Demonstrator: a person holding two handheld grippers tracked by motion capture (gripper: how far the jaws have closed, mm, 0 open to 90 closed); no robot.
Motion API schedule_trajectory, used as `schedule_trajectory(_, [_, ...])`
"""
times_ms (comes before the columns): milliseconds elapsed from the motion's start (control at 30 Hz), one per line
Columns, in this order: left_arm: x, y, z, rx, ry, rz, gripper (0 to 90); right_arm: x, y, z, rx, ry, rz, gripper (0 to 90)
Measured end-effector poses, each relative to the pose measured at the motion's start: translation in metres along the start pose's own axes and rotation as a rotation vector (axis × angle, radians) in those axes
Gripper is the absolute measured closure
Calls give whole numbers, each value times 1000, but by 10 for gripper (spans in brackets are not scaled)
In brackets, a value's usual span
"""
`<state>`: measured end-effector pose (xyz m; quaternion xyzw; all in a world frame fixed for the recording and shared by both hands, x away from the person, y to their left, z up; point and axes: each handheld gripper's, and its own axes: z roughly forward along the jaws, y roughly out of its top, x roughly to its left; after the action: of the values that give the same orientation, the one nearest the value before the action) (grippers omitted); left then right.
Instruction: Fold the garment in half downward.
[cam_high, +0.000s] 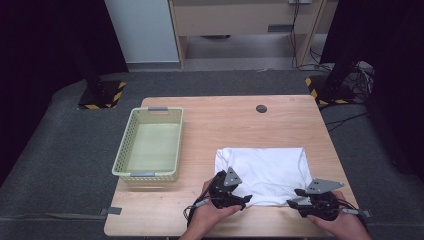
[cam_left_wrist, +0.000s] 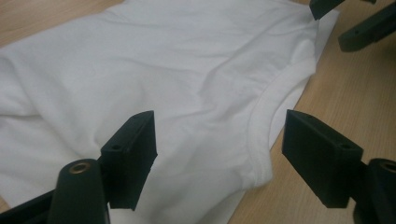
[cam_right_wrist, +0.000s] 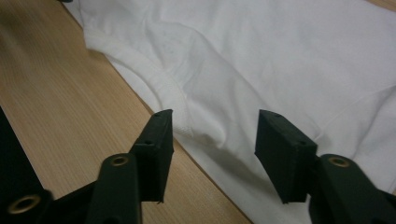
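A white shirt (cam_high: 262, 172) lying on the table (cam_high: 225, 120) beside a basket (cam_high: 150, 144) is approached along its near edge by both grippers (cam_high: 246, 199) (cam_high: 291, 200), jaws wide, apparently for a grasp requiring closure on the hem.

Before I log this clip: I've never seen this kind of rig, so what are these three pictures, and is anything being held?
No robot here: a person holds a two-jaw tool in each hand. The high view looks down on a wooden table; the other two cameras ride on the tools and look along their black jaws. On the table lie a white T-shirt, folded, and an empty pale green basket to its left. The left gripper and right gripper sit at the shirt's near edge, by the neckband. Both are open, jaws either side of the fabric, so nothing is held yet.
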<state>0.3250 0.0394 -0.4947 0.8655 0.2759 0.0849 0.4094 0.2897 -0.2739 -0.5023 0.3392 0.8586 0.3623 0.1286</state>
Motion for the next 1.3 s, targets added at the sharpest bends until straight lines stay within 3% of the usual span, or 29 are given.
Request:
schedule_trajectory(200, [14, 6, -3, 36, 30, -23, 132, 1, 4, 5, 0, -11, 10, 230])
schedule_trajectory(367, [26, 15, -6, 43, 29, -49, 80, 3, 10, 10, 18, -5, 6, 68])
schedule_trajectory(600, [39, 35, -12, 48, 68, -39, 84, 9, 26, 12, 2, -8, -33, 71])
schedule_trajectory(867, [61, 45, -10, 52, 93, -46, 91, 12, 42, 21, 21, 37, -52, 76])
schedule_trajectory(1000, [73, 50, -8, 40, 110, -66, 107, 17, 52, 33, 43, 88, -65, 62])
schedule_trajectory(1300, [91, 56, -6, 18, 120, -84, 129, 29, 71, 45, 42, 111, -107, 72])
